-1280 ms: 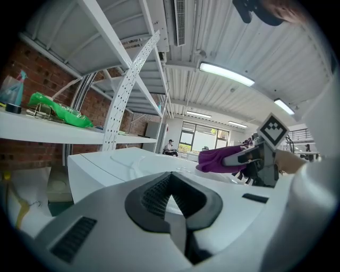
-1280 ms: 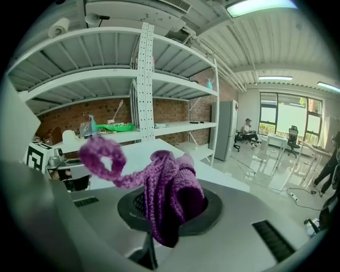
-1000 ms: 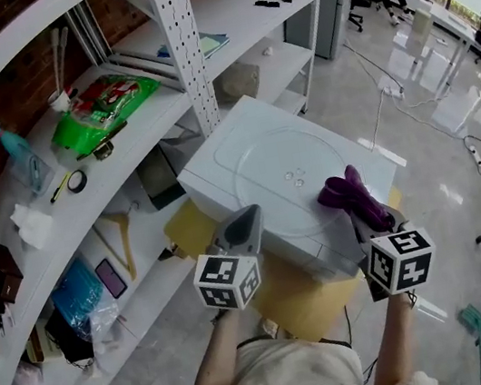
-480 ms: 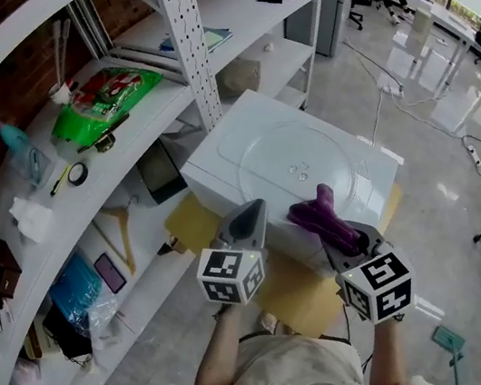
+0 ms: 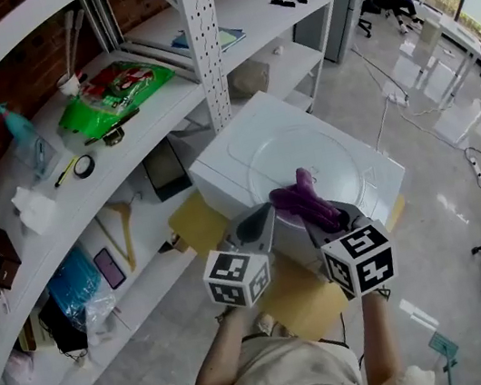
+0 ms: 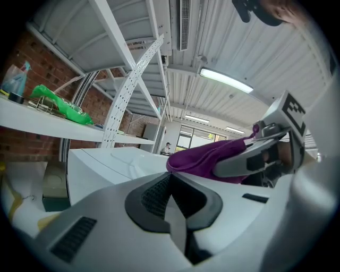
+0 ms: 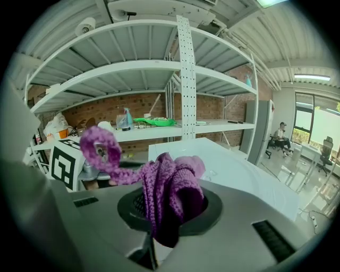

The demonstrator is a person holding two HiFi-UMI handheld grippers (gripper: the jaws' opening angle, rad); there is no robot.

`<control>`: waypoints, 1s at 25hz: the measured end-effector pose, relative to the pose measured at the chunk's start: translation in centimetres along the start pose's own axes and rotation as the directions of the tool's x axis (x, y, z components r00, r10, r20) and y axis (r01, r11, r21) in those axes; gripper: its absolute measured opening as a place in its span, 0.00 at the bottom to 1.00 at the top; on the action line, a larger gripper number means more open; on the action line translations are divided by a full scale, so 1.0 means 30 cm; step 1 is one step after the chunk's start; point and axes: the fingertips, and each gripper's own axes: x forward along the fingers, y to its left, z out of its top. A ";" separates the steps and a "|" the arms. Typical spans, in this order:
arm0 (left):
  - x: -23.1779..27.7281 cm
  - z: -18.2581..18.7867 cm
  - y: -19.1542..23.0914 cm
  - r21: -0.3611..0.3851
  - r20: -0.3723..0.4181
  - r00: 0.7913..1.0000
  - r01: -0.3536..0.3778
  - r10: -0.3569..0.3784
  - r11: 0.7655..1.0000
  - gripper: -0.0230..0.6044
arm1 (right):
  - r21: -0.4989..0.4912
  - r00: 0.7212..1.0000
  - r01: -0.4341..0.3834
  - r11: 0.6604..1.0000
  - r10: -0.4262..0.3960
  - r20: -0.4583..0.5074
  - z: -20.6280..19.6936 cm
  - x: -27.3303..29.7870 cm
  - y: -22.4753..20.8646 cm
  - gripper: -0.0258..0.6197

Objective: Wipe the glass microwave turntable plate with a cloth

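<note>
**While nothing steadies the glass turntable plate (image 5: 310, 165), it may slide**

Your right tongs (image 5: 321, 217) are clenched on the purple knitted cloth (image 5: 302, 202); your left tongs (image 5: 258, 218) are closed on nothing. Just ahead of both, that plate lies atop the white microwave (image 5: 218, 178). Press hard sideways and it could skid off the edge.

Green bag (image 5: 112, 88), spray bottle (image 5: 19, 138) and tape roll (image 5: 82, 167) share a shelf (image 5: 165, 101).
</note>
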 end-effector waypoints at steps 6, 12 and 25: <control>0.003 0.000 -0.006 -0.001 0.004 1.000 0.006 -0.006 1.000 0.04 | -0.039 1.000 -0.018 0.999 0.018 -0.007 0.075 0.118 -0.016 0.12; 0.003 -0.008 -0.010 0.015 -0.008 1.000 0.011 -0.011 1.000 0.04 | -0.069 1.000 0.007 0.998 -0.008 -0.009 0.141 0.207 -0.078 0.12; 0.004 -0.010 -0.004 0.021 -0.011 1.000 0.009 -0.009 1.000 0.04 | -0.030 0.998 0.036 0.999 -0.035 0.045 0.203 0.247 -0.137 0.12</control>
